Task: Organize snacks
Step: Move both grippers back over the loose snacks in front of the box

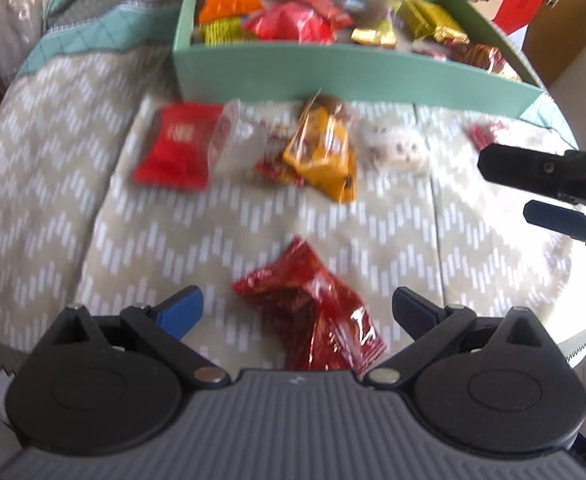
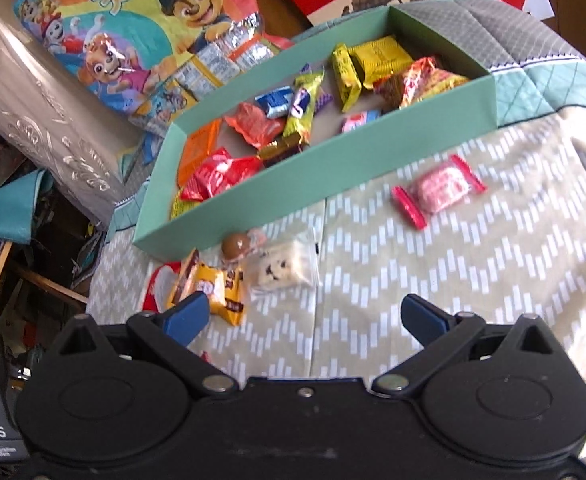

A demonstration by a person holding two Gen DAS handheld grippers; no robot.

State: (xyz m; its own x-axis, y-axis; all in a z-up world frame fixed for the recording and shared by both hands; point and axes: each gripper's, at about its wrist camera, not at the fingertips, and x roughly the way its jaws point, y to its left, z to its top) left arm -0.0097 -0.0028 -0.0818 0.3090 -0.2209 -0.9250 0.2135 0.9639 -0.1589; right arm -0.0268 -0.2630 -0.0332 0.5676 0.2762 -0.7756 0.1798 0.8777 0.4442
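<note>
A mint-green box holds several wrapped snacks at the far side of a chevron cloth. In the left wrist view my left gripper stands open, a crinkled red packet lying on the cloth between its blue-tipped fingers. Further off lie a flat red packet, a yellow packet and a pale cookie packet. In the right wrist view my right gripper is open over bare cloth, with the yellow packet, cookie packet and a pink packet ahead. The right gripper also shows at the left view's right edge.
A cartoon-printed snack bag lies behind the box on the left, beside a silver embossed box. A small brown ball sits against the box's front wall. Clutter drops away past the cloth's left edge. Red card stands at the back.
</note>
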